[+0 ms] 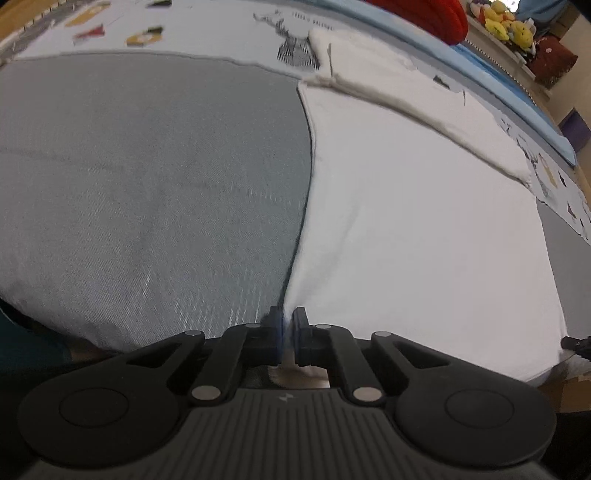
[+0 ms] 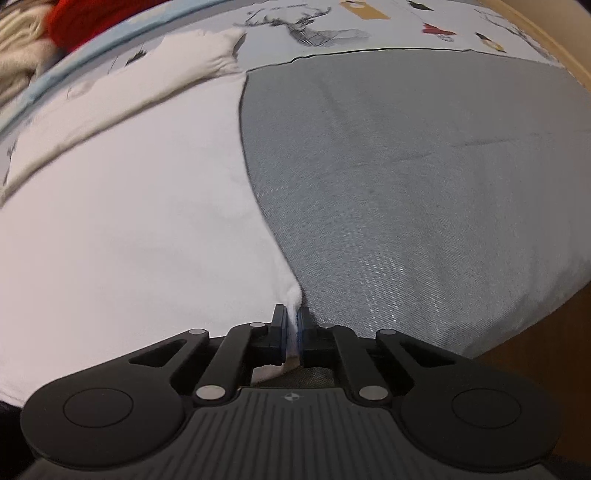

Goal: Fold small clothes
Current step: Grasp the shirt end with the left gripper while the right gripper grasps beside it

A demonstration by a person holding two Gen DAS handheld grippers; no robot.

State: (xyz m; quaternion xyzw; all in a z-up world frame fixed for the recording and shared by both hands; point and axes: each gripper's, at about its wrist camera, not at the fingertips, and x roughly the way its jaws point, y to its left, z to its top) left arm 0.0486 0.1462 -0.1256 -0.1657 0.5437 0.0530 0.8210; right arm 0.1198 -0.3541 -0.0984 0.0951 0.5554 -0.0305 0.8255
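Surface: grey mat (image 1: 147, 177), printed cloth behind.
Tongs: left gripper (image 1: 287, 334) and right gripper (image 2: 293, 334) each pinch the white garment (image 1: 406, 221) hem.
Advice: you should lift both corners evenly, keeping the edge taut.

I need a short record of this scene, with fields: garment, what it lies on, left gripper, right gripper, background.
garment: white shirt, spread flat, one sleeve out
lies on: grey cloth over a printed sheet
left gripper: shut on the shirt's edge
right gripper: shut on the shirt's edge
background: red item, yellow plush toys
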